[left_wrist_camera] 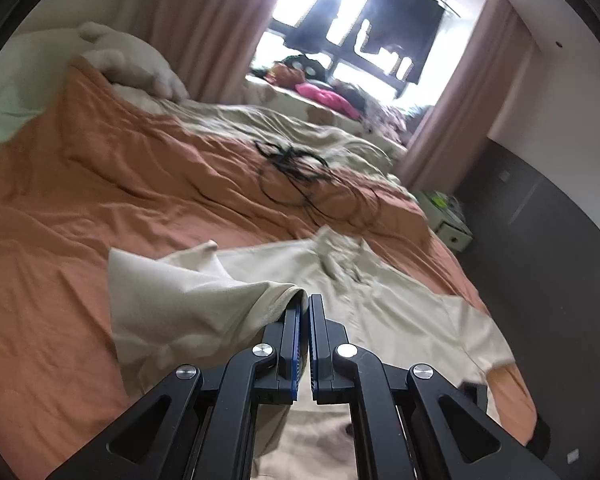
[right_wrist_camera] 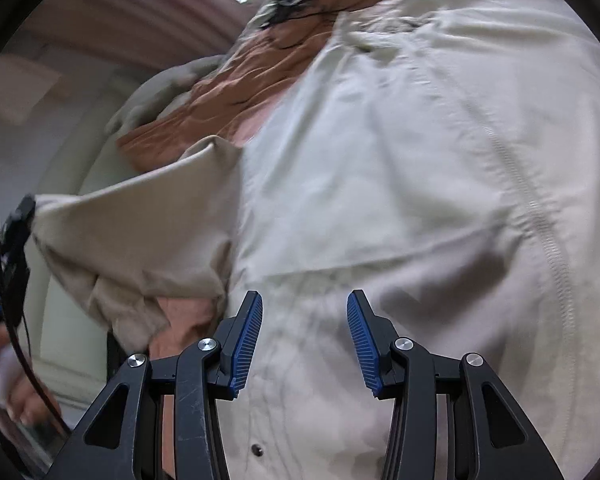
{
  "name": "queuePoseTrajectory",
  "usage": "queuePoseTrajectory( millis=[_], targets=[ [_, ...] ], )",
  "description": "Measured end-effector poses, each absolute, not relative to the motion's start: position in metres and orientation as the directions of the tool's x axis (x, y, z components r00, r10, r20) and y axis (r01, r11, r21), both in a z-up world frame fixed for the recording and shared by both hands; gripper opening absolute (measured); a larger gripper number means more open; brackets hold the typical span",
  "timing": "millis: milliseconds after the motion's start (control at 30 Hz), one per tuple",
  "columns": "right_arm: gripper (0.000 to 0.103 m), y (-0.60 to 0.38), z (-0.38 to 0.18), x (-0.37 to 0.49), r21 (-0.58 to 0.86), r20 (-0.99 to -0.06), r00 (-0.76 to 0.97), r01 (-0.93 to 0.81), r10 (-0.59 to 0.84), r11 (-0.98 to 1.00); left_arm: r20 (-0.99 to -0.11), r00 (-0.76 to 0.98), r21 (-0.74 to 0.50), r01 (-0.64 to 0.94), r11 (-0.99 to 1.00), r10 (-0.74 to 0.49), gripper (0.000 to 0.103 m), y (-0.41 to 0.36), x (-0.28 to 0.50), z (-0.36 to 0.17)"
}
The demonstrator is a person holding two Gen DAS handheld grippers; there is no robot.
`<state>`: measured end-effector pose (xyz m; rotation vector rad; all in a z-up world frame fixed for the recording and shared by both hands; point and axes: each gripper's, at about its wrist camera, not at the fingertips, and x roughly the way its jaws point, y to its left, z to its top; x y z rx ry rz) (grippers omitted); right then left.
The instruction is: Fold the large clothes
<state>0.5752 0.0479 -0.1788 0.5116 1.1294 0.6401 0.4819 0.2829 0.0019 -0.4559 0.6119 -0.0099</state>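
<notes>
A large cream jacket with a zip lies spread on the orange bedspread. My left gripper is shut on the cuff of its sleeve and holds the sleeve lifted over the bed. In the right wrist view the jacket fills the frame, its zip running down the right. My right gripper is open and empty, close above the jacket body. The lifted sleeve stretches to the left, where the left gripper holds its end.
A tangle of black cable lies on the bedspread beyond the jacket. Pillows are at the head of the bed. A small white nightstand stands by the bed's far side. Pink curtains and a cluttered window ledge are behind.
</notes>
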Motion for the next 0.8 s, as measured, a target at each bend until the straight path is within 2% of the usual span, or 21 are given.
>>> queuePoseTrajectory(
  millis=[67,133,167,200,233,267,300,367,467,600,667,800],
  targets=[
    [0.045,0.032,-0.174,0.582,0.683,-0.642,0.31,-0.184,0.701,0.707,-0.567,0.807,-0.427,-0.113,0.897,-0.167,0.004,0.273,0.49,-0.009],
    [0.045,0.02,-0.17,0.588,0.694,-0.632,0.336,-0.156,0.698,0.703,-0.598,0.771,-0.456,-0.105,0.884,-0.217,0.01,0.263,0.504,-0.03],
    [0.045,0.015,-0.169,0.591,0.7,-0.626,0.341,-0.15,0.701,0.698,-0.622,0.74,-0.483,-0.105,0.869,-0.257,0.019,0.259,0.511,-0.044],
    [0.045,0.011,-0.167,0.593,0.705,-0.621,0.346,-0.144,0.703,0.694,-0.632,0.72,-0.509,-0.108,0.854,-0.285,0.034,0.255,0.516,-0.053],
    [0.045,0.008,-0.166,0.594,0.708,-0.618,0.352,-0.14,0.703,0.692,-0.634,0.701,-0.552,-0.114,0.826,-0.327,0.043,0.253,0.52,-0.066],
    [0.045,0.005,-0.164,0.596,0.709,-0.616,0.357,-0.137,0.702,0.692,-0.62,0.694,-0.592,-0.107,0.799,-0.366,0.056,0.251,0.52,-0.076],
    [0.045,0.001,-0.163,0.597,0.709,-0.615,0.363,-0.134,0.7,0.692,-0.612,0.694,-0.605,-0.103,0.79,-0.378,0.063,0.249,0.52,-0.079],
    [0.045,-0.005,-0.161,0.602,0.712,-0.61,0.375,-0.126,0.698,0.691,-0.605,0.706,-0.607,-0.111,0.787,-0.367,0.07,0.246,0.514,-0.082],
    [0.045,-0.011,-0.161,0.603,0.708,-0.613,0.388,-0.118,0.689,0.696,-0.58,0.732,-0.63,-0.126,0.766,-0.357,0.073,0.249,0.499,-0.074],
    [0.045,-0.011,-0.155,0.601,0.701,-0.606,0.4,-0.141,0.688,0.699,-0.543,0.77,-0.645,-0.126,0.754,-0.336,0.094,0.253,0.475,-0.057],
    [0.045,-0.009,-0.15,0.599,0.698,-0.598,0.407,-0.159,0.691,0.698,-0.542,0.777,-0.624,-0.118,0.772,-0.32,0.094,0.251,0.469,-0.048],
    [0.045,0.002,-0.139,0.593,0.682,-0.584,0.419,-0.213,0.695,0.7,-0.567,0.807,-0.569,-0.238,0.787,-0.166,0.094,0.264,0.442,-0.035]
  ],
)
